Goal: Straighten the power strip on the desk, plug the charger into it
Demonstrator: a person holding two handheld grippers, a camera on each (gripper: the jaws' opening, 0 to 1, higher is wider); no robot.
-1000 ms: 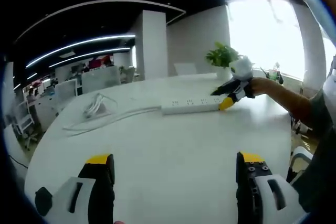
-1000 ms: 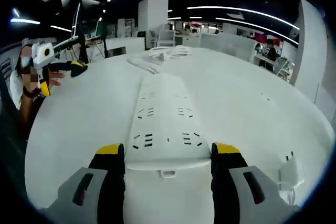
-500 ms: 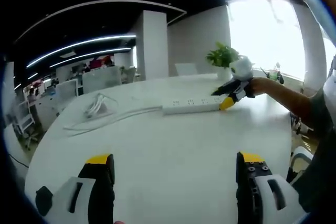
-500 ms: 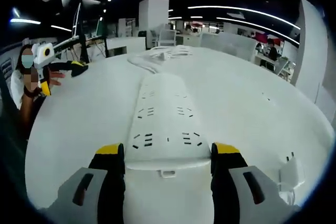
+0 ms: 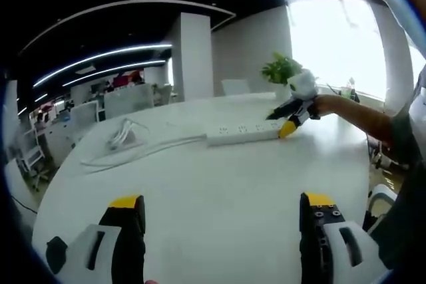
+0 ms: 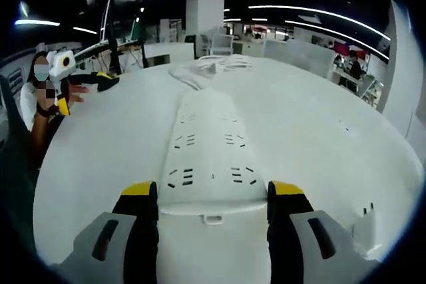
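A long white power strip [image 6: 208, 157] lies on the white desk [image 6: 319, 131], running away from me. My right gripper [image 6: 213, 191] is shut on its near end, one yellow-tipped finger on each side. In the left gripper view the power strip [image 5: 243, 134] lies across the far part of the desk, with the right gripper [image 5: 283, 128] holding its right end. My left gripper [image 5: 222, 201] hangs open over bare desk, well short of the strip. A white charger [image 6: 365, 225] with prongs lies at the right of the strip's near end.
The strip's white cable [image 5: 143, 151] trails left to a bundle [image 5: 121, 135]. In the right gripper view the cable bundle [image 6: 213, 66] sits past the strip's far end. A potted plant [image 5: 281, 70] stands behind the strip. A person's arm [image 5: 363, 119] reaches in from the right.
The right gripper has shifted slightly with the strip's end still in it, and its view has tilted a little. The left gripper has stayed where it was.
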